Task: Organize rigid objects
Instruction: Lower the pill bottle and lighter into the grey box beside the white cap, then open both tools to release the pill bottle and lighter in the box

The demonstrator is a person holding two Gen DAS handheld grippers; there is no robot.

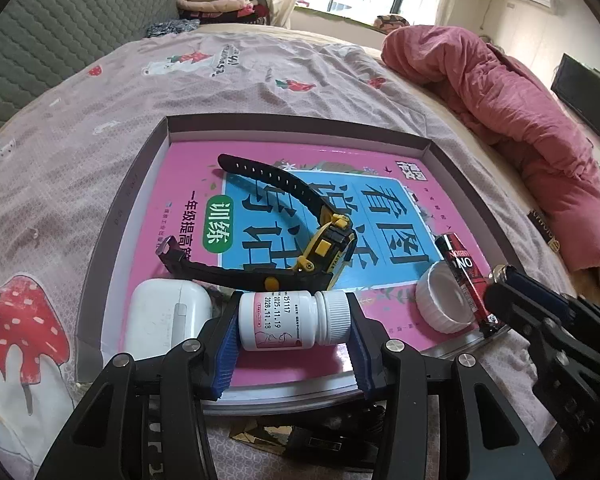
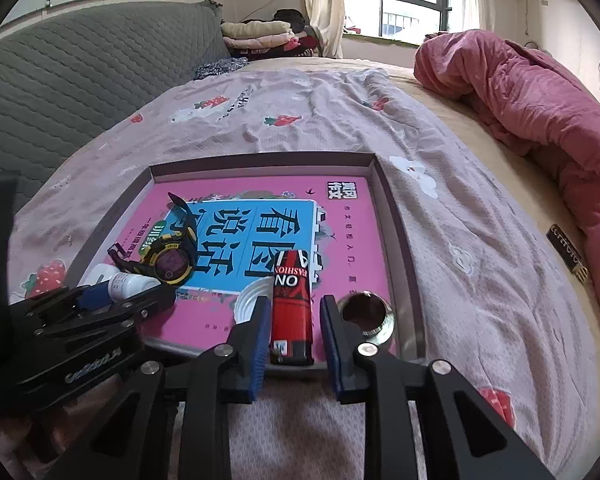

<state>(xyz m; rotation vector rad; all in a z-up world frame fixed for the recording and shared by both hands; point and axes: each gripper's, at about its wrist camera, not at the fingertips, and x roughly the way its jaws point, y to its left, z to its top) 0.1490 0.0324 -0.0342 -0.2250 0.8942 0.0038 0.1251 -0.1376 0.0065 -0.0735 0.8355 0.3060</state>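
Bed (image 2: 340,112) with strawberry-print sheet; pink quilt (image 2: 540,112) bunched at right; grey quilted headboard (image 2: 80,72); folded clothes (image 2: 260,36) by window (image 2: 400,0); possibly a wall television (image 1: 584,96).

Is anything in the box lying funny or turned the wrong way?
The pink book at the bottom of the box has its title upside down in both views. The watch sits tipped on its side in the left view. The white bottle lies flat between the left gripper pads. Nothing spilled or broken.
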